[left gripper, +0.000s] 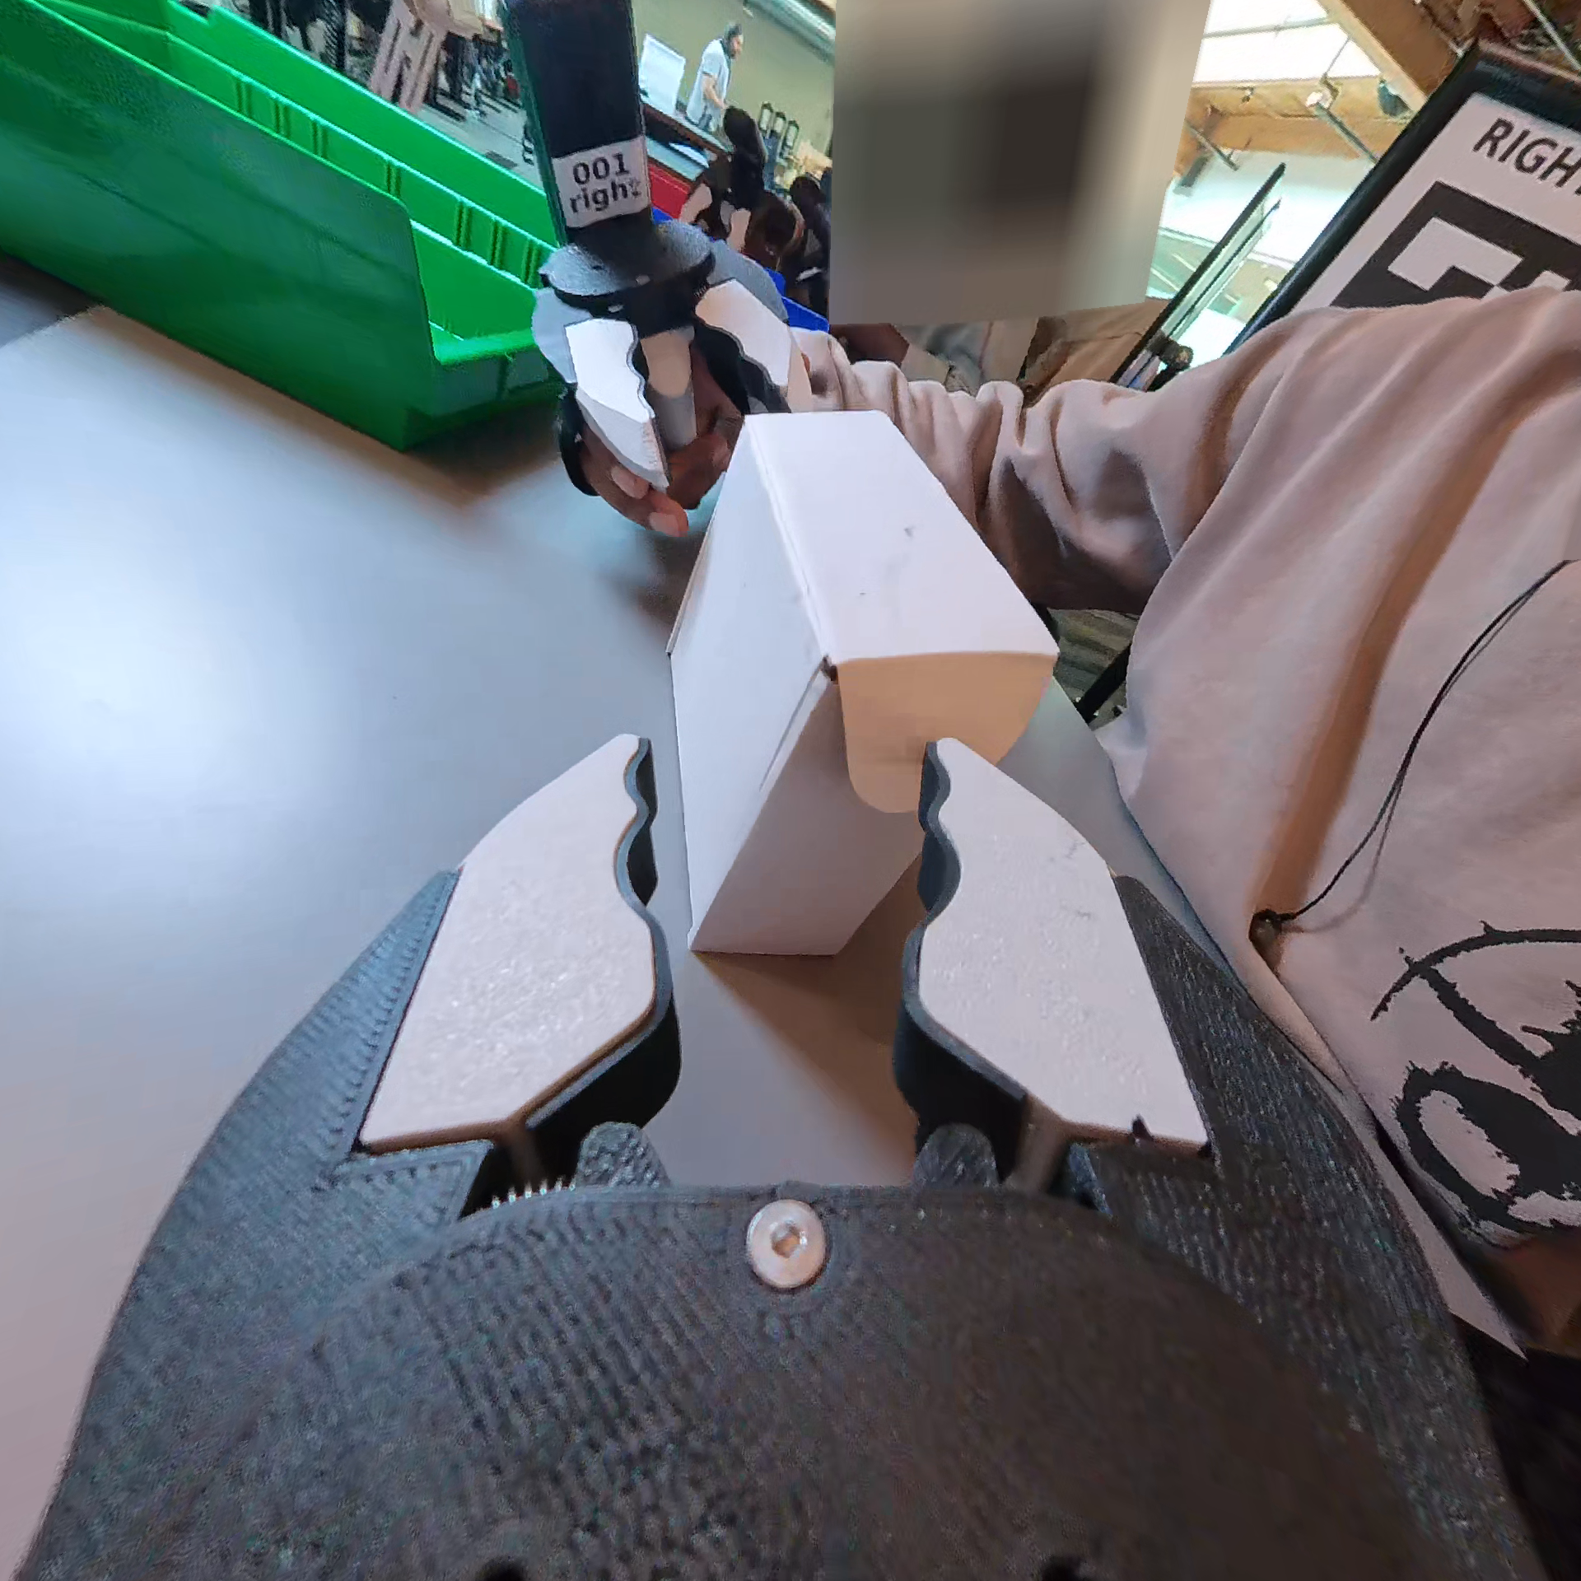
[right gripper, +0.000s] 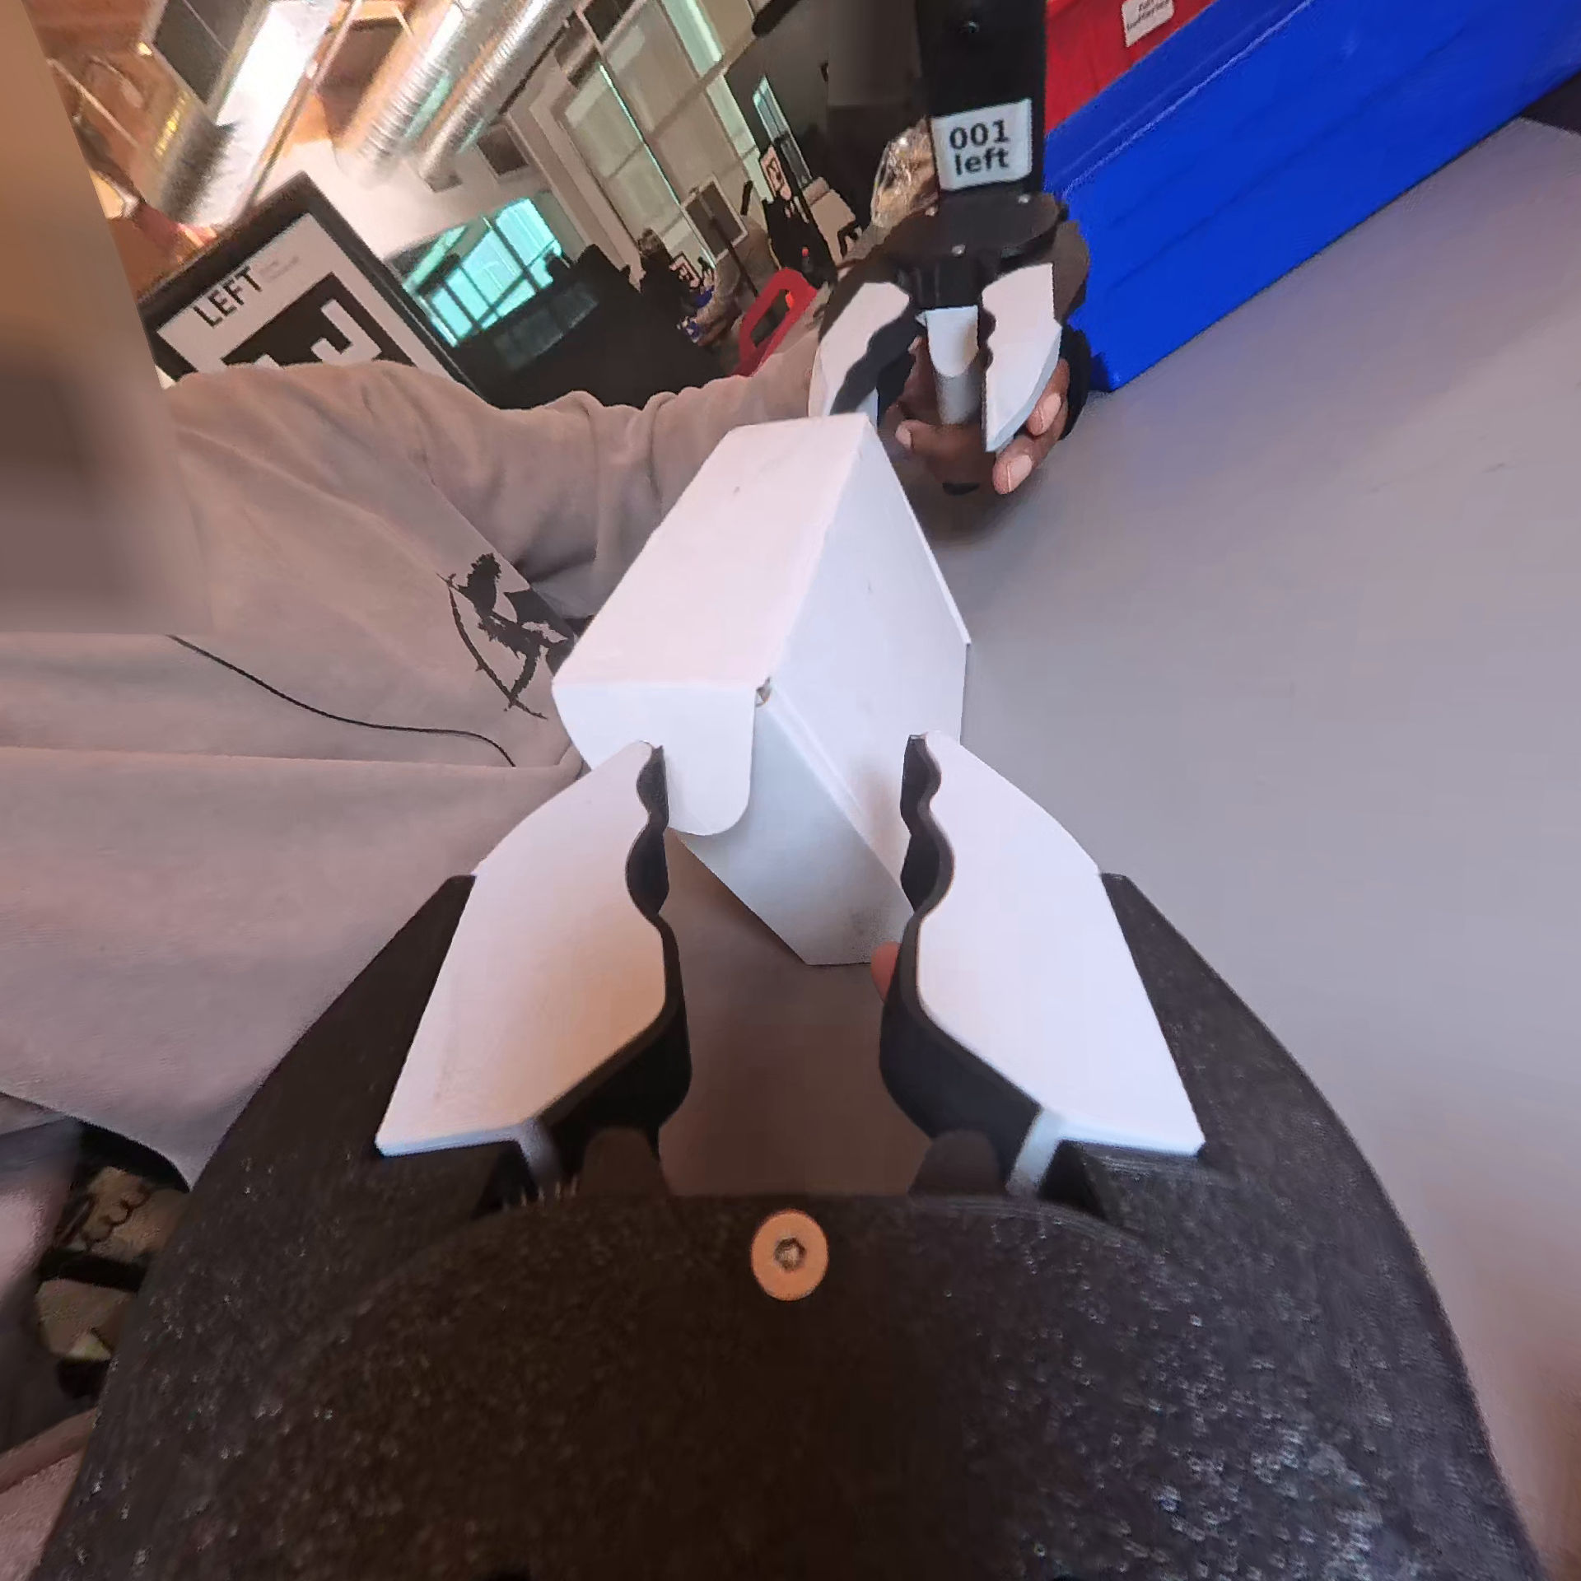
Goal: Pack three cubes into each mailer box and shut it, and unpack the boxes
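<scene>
A grey tabletop point(left gripper: 257, 684) fills the foreground of a busy workshop. The left gripper point(left gripper: 787, 753) stands wide apart, its fingers on either side of one end of the white mailer box point(left gripper: 855, 556), whose rounded side flap point(left gripper: 907, 727) sticks out untucked. The right gripper point(right gripper: 783, 753) is equally spread at the opposite end. The box is tilted up on one edge. Beyond sit a green bin point(left gripper: 214, 214) and a blue bin point(right gripper: 1283, 214).
</scene>
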A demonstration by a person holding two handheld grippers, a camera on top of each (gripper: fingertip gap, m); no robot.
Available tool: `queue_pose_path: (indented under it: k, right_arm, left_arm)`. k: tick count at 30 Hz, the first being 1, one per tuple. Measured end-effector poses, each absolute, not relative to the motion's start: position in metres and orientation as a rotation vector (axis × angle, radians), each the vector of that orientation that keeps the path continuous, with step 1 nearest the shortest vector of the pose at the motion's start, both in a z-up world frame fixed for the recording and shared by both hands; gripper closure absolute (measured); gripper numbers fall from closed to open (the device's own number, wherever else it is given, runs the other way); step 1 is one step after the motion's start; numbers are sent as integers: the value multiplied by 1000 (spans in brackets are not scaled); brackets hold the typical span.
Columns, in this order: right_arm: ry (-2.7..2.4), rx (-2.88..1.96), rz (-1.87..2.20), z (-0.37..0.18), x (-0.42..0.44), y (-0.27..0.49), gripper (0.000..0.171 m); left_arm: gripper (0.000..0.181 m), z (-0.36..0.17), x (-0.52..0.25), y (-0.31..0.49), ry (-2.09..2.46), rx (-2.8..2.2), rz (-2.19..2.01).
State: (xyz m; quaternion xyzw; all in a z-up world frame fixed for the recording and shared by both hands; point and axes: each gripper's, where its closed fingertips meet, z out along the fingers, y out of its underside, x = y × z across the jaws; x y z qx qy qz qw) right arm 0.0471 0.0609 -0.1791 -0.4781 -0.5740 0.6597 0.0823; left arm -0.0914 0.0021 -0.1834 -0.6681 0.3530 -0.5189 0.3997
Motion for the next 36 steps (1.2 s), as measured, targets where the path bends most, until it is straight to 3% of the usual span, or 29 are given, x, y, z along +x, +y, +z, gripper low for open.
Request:
queue_pose_path:
  k: [25, 36]
  right_arm:
    - [-1610, -1304, 2220, -160, 46, 43, 114]
    - [-1607, -1293, 2140, -158, 47, 46, 115]
  left_arm:
    - [131, -159, -75, -4, 775, -1547, -1580]
    - [127, -152, -62, -20, 861, -1504, -1569]
